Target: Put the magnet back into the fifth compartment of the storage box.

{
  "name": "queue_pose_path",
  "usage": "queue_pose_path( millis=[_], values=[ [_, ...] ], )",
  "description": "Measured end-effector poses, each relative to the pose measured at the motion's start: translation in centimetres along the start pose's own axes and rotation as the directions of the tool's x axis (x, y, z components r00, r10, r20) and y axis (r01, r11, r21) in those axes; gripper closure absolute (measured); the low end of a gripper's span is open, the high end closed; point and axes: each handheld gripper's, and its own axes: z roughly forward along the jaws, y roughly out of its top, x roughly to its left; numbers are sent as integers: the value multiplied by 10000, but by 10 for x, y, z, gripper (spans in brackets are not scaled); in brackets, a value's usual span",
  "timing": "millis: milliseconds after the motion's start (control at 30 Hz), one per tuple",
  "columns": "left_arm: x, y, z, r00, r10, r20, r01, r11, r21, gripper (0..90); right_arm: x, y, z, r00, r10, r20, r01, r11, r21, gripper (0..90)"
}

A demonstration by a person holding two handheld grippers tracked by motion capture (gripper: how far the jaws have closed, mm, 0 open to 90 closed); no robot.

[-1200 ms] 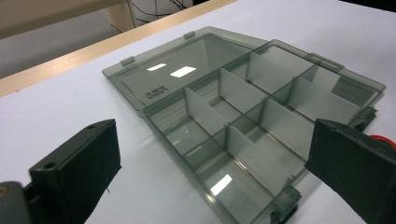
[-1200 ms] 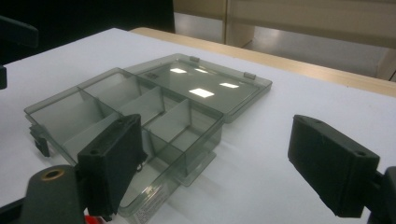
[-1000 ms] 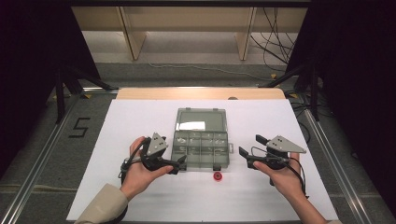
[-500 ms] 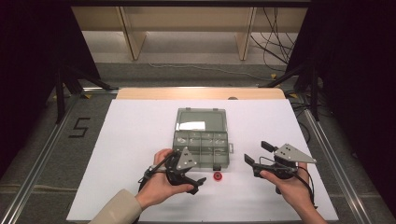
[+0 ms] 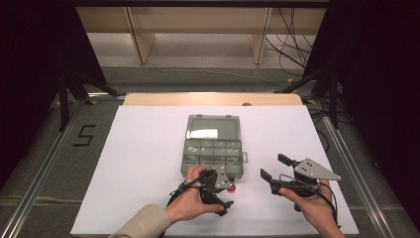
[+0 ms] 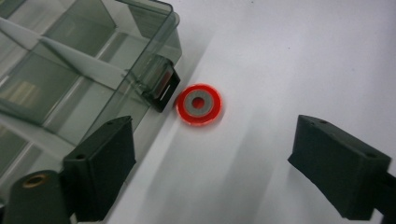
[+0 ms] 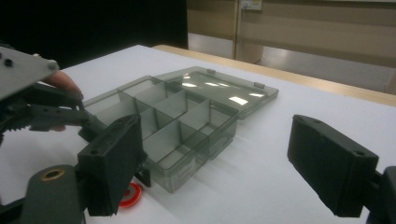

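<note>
Our left tongs (image 6: 210, 172) hang over the red ring (image 6: 199, 104), jaws apart and just closing in, nothing gripped yet — the ring lies flat on the white desk (image 5: 143, 148) just beside the open box's (image 5: 214, 148) latch. Our right tongs (image 5: 271, 167) stand wide apart, empty.

I see a white table cover (image 5: 148, 163), a floor "5" mark (image 5: 85, 135) at nine o'clock, cables (image 5: 292, 34) at one o'clock, wooden shelving (image 5: 198, 25) at twelve

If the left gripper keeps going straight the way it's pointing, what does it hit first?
Most likely the red ring lying flat on the white table, just beside the clear box's latch. The left gripper is open, with the ring roughly centred ahead. Depth is hard to judge.
</note>
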Motion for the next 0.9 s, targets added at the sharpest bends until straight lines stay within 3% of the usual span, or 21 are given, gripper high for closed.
queue_pose_path(
  millis=[33,200,533,900],
  values=[
    [0,2,2,10000,20,-22,-20,10000,81,142,0,0,-1,9998,-163,66,163,9999,42,189],
    [-3,7,11,10000,48,10,-48,9990,440,164,1,-2,-3,9999,-118,0,118,9999,-55,189],
    [-4,13,21,9997,-122,197,108,9976,689,239,1,-3,-4,10000,-52,-68,53,10000,33,191],
    [-1,19,26,9969,-563,543,502,9929,1075,277,0,-3,-4,10000,-87,-2,87,9999,122,195]
  ],
)
